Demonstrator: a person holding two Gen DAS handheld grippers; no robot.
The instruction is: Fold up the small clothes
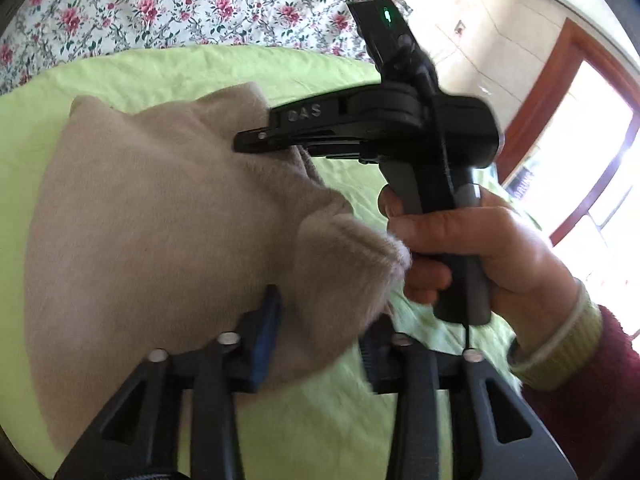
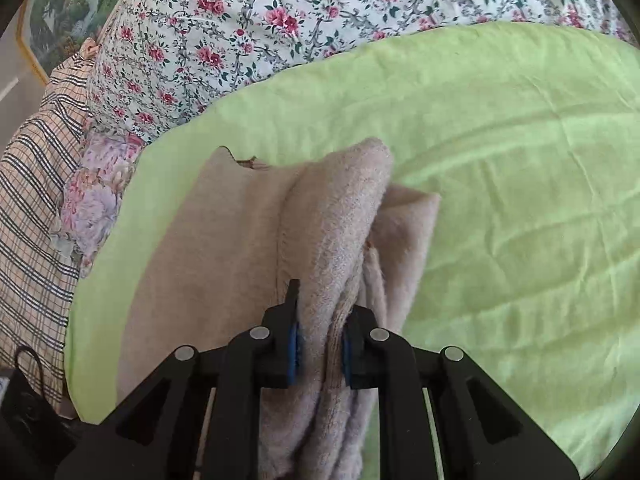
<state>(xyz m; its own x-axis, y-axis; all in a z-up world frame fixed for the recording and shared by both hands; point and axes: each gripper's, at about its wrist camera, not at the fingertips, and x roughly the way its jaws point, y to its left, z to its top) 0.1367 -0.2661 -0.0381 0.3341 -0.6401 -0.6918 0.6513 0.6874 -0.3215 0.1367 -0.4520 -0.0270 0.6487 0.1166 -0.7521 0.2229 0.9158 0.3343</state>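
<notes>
Beige fleece made up the small garment, which lay partly folded on a lime-green sheet spread over the bed, with a rose-print quilt beyond it on the far side and a checked cloth at the far left. In the left wrist view the left gripper stood with its jaws apart, a rounded fold of the garment lying between the blue pads without being pressed by them. The right gripper had its jaws clamped on a thick bunched fold of the same garment, the fabric squeezed between both pads and hanging down below them. Seen from the left, that right gripper's tip met the garment's far right edge, and a hand in a dark red sleeve with a pale ribbed cuff gripped its handle
</notes>
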